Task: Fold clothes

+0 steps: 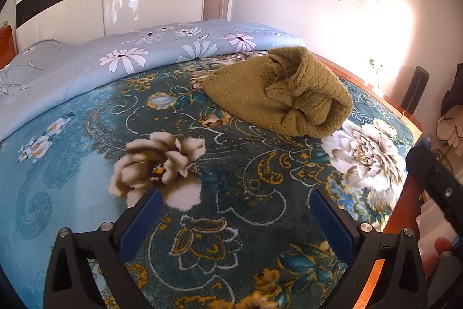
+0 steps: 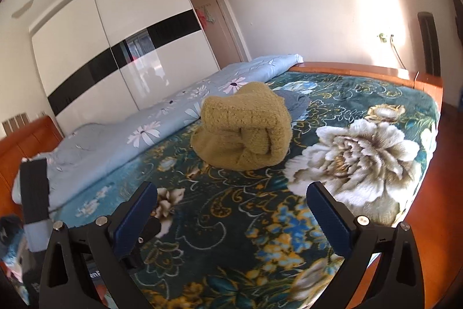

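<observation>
On the bed [image 2: 361, 225] sits the sweater [image 2: 244, 129], bunched, clear of both grippers, left [image 1: 235, 217] and right [image 2: 231, 212], jaws wide and empty. Looks thick, soft, floppy knit; best pinched at a loose edge.

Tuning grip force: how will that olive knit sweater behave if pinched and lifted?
The sweater looks thick, soft knit, so probably floppy. It lies loosely bundled, so the roll would likely unravel from one pinch. The plush blanket under it may drag when pushed.

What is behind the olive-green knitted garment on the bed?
In the right wrist view, a grey folded cloth pokes out behind the olive-green knitted garment. The garment covers most of it, so its type is unclear. The left wrist view hides it.
</observation>
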{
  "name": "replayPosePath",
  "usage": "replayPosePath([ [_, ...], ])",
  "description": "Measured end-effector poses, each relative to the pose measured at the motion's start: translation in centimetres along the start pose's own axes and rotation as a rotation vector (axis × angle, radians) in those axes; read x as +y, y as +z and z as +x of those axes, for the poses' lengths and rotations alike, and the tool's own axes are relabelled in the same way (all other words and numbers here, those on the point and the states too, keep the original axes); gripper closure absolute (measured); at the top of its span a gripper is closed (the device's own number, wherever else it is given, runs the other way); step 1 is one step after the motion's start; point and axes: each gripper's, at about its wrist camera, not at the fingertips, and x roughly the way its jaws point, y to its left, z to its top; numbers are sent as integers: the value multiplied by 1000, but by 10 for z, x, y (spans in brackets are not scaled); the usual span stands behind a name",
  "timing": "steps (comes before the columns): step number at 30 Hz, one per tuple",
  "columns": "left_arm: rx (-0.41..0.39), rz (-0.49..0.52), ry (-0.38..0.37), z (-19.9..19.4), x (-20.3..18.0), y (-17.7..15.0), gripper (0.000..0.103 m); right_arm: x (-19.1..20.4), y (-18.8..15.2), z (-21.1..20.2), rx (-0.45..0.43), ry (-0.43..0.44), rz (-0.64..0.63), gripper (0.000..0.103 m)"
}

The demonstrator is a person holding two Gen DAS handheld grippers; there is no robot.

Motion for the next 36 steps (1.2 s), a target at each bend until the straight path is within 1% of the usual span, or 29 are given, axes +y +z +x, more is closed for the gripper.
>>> replayPosePath([
  [4,3,4,-24,0,0,-1,0,3,-2,4,0,45,65,0],
  [6,4,6,-36,0,0,-1,0,-7,-8,-5,-39,70,92,0],
  [8,6,8,-48,1,0,-2,0,-20,-9,-12,-26,71,100,0],
  [10,7,10,-60,1,1,-2,0,-5,-4,1,22,23,42,0],
  [13,9,13,-78,1,1,-3,0,7,-8,7,35,-25,-34,0],
  [16,9,13,-87,1,1,-3,0,9,-7,7,34,-43,-50,0],
  [26,5,-19,-110,0,8,-3,0,15,-5,10,53,-60,-67,0],
  [31,3,-35,-103,-1,11,-2,0,15,-4,10,51,-61,-65,0],
  [36,3,-29,-92,0,10,-3,0,15,-5,10,55,-59,-65,0],
])
